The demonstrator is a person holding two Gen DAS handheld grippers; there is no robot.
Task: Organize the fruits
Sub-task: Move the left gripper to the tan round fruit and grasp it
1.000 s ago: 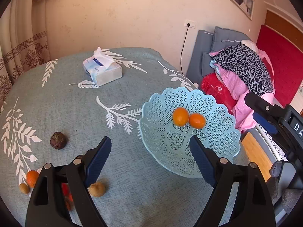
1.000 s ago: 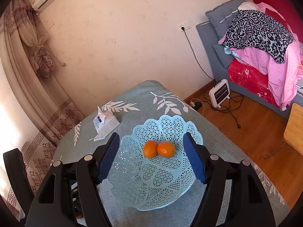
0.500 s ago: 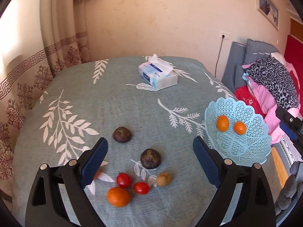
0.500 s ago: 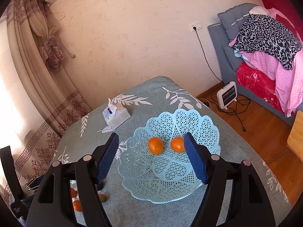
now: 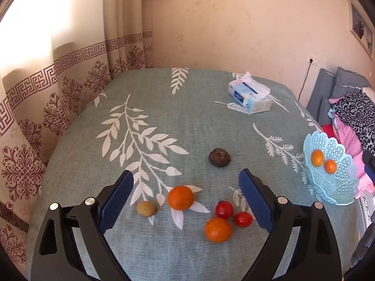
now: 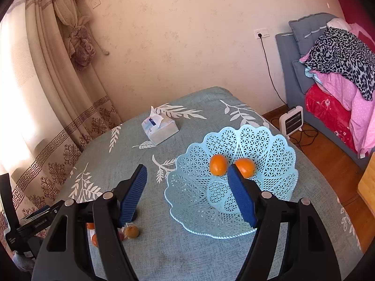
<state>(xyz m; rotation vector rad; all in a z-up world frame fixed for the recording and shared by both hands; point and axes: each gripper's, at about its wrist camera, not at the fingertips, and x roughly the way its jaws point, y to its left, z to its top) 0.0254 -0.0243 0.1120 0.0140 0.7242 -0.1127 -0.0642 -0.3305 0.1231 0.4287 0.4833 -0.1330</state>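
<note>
My left gripper (image 5: 185, 175) hangs open above loose fruit on the teal tablecloth (image 5: 187, 121), with nothing between its fingers. Below it lie two oranges (image 5: 180, 197) (image 5: 218, 229), two small red tomatoes (image 5: 224, 209), a tan fruit (image 5: 146, 208) and, farther off, a dark brown fruit (image 5: 219, 157). The light blue lattice basket (image 5: 332, 187) stands at the right table edge with two small oranges (image 5: 317, 158) in it. My right gripper (image 6: 187, 171) is open and empty just left of the basket (image 6: 269, 145); its right finger partly covers one of the basket's oranges (image 6: 246, 166).
A tissue box (image 5: 250, 97) sits at the far side of the table. Patterned curtains (image 5: 58, 89) hang along the left. A grey sofa with piled clothes (image 6: 339, 53) and a small white heater (image 6: 291, 120) stand to the right, beyond the table edge.
The left wrist view has swung left from the basket to the loose fruit, which now lies between its fingers. The right gripper has drifted left, so the basket sits right of centre.
</note>
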